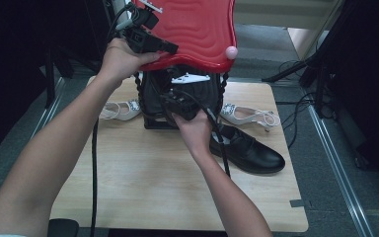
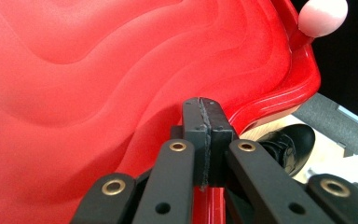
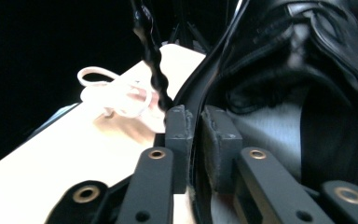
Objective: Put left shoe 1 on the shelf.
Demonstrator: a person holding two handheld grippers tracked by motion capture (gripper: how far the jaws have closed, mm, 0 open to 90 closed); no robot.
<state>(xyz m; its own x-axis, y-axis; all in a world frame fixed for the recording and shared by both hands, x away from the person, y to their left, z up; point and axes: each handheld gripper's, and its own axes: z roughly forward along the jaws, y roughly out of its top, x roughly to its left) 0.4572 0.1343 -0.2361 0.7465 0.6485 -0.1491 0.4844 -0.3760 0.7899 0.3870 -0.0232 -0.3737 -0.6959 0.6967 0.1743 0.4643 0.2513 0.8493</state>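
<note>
Left claw (image 1: 170, 48) clamped on edge of red lid (image 1: 197, 27), holding it raised above black bag (image 1: 187, 98) on surface (image 1: 143, 168). Right claw (image 3: 193, 126) pinches bag rim, directly below lid; black shoe (image 1: 249, 150) beside right hand.

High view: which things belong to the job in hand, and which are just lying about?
In hand:
red lid, clamped in left tongs
black bag, rim pinched by right tongs

Lying about:
black shoe
left white sandal
right white sandal
</note>
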